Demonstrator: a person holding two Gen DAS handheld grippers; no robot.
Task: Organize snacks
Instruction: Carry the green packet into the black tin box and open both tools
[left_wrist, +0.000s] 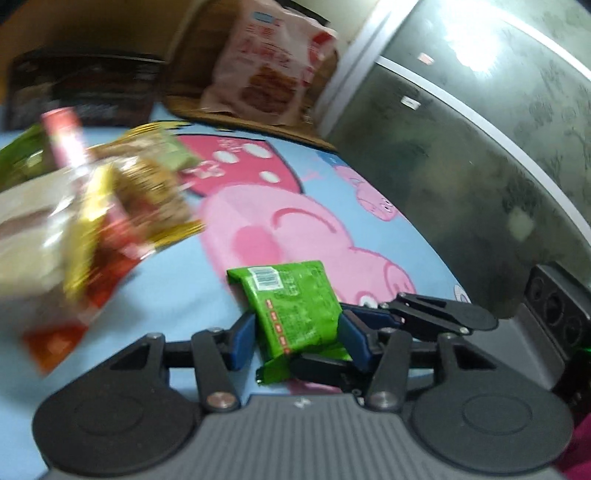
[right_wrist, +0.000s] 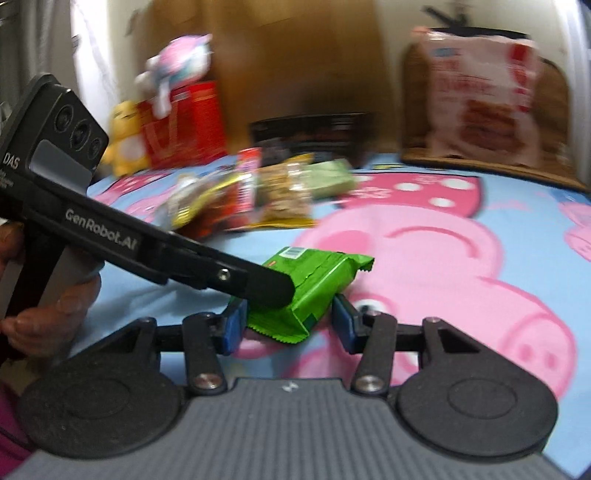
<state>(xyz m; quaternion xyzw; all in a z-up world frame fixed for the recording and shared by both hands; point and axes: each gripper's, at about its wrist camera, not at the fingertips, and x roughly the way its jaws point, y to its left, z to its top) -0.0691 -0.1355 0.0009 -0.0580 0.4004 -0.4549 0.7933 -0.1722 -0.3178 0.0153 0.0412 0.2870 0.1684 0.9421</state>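
Packet: green snack packet (left_wrist: 295, 310) | left tongs (left_wrist: 295, 332) gripping it | right tongs (right_wrist: 288, 325) gripping it too

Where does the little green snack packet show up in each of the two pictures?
Left wrist view: green packet low centre, between that gripper's blue fingers.
Right wrist view: green packet low centre, partly behind the other gripper's black finger.
Shared landmark: the pink pig blanket beneath it.
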